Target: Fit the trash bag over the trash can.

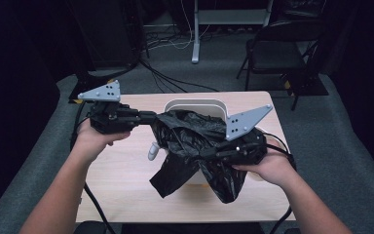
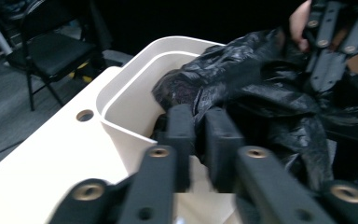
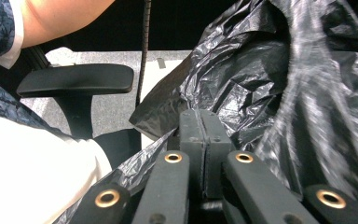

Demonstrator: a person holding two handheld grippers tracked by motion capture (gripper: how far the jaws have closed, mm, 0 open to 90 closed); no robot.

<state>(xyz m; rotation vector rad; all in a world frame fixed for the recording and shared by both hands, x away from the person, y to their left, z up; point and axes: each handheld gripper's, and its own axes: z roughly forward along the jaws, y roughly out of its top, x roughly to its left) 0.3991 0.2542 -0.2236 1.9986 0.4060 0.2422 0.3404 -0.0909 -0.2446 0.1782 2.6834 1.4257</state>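
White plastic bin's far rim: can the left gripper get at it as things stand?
Probably not right now: the left gripper is shut on the crumpled black plastic bag draped over the white plastic bin; its far rim looks bare once the gripper lets go.

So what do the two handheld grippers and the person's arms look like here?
Both the left gripper and the right gripper are black, with linkage arms carrying brass-coloured rivets, grey three-cornered plates with small holes on top, and trailing black cables. The forearms are bare.
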